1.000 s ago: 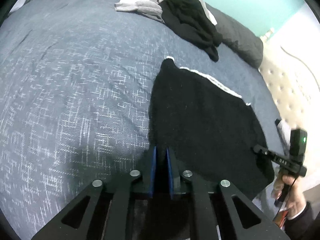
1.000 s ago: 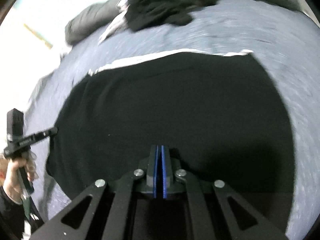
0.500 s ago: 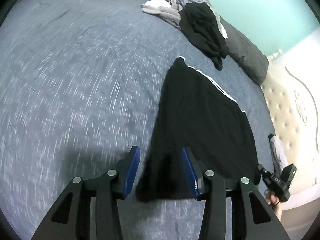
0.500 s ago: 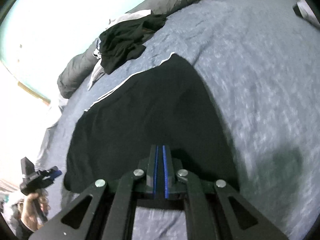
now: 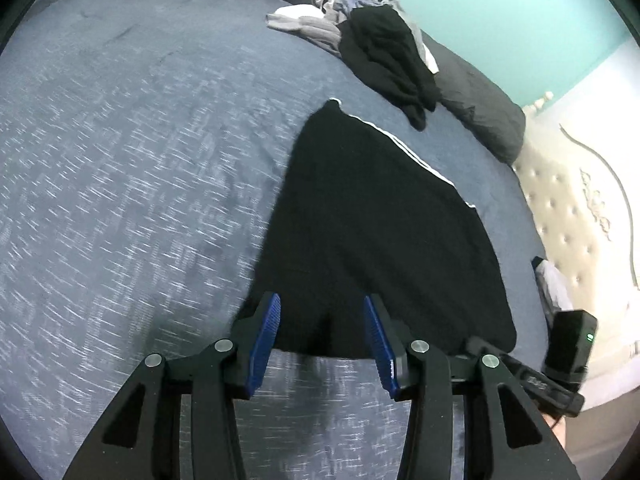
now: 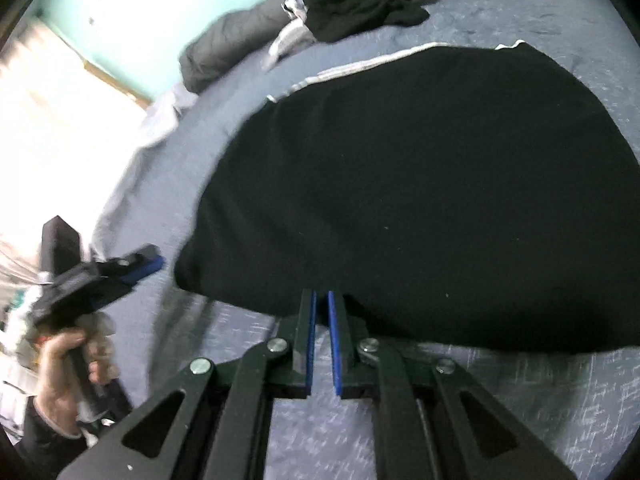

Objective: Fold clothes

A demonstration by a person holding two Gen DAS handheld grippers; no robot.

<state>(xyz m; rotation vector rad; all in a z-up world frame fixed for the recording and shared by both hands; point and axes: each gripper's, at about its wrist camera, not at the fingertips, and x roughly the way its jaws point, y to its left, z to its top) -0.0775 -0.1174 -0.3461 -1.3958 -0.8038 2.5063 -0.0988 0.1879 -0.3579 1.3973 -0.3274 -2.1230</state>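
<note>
A black garment [image 5: 380,232] with a white-trimmed far edge lies flat and folded on the blue-grey bedspread [image 5: 120,160]. My left gripper [image 5: 320,298] is open over its near left edge, and nothing is pinched between the blue pads. In the right wrist view the same garment [image 6: 420,180] fills the middle. My right gripper [image 6: 322,294] sits at its near hem with the jaws opening. A narrow slit shows between the pads, with bedspread visible through it. A hand holds the left gripper [image 6: 132,268] at the left edge of that view.
A heap of unfolded dark and grey clothes [image 5: 384,52] lies at the far side of the bed, against dark grey pillows [image 5: 480,112]. A cream tufted headboard [image 5: 580,216] stands at the right. The other gripper [image 5: 560,360] hovers off the garment's near right corner.
My left jaws have gone from shut on the garment's near edge to open, and the gripper has drawn back. My right pads have parted slightly and the right gripper has swung sideways.
</note>
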